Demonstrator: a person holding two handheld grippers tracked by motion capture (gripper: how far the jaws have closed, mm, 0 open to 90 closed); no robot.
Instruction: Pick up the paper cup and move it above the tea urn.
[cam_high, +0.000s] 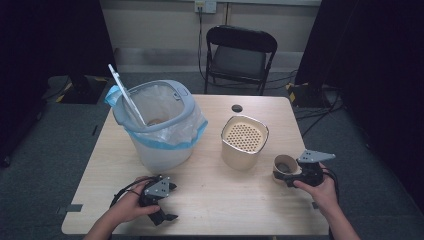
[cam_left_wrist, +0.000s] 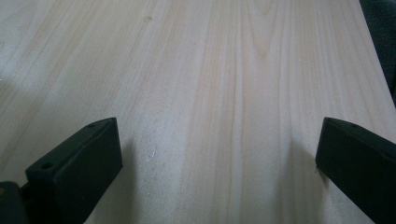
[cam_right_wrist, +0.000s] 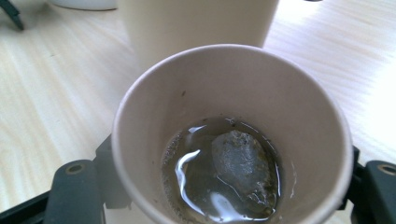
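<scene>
Right gripper view: the right gripper (cam_right_wrist: 224, 186) clamps the paper cup (cam_right_wrist: 231, 135), strainer canister (cam_right_wrist: 196, 23) at twelve o'clock; left gripper (cam_left_wrist: 219, 158) wide.

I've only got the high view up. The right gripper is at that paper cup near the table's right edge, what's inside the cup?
Observer: The right gripper view looks into the paper cup: a shallow pool of brownish liquid with a wet tea bag lying in it.
Operator: Are the jaws actually on the cup?
Observer: Yes, the right gripper has one black jaw on each side of the cup wall, closed against it.
Operator: And the left gripper, is it carrying anything?
Observer: No. In the left gripper view the left gripper has its jaws wide apart, with bare wooden table between them.
</scene>
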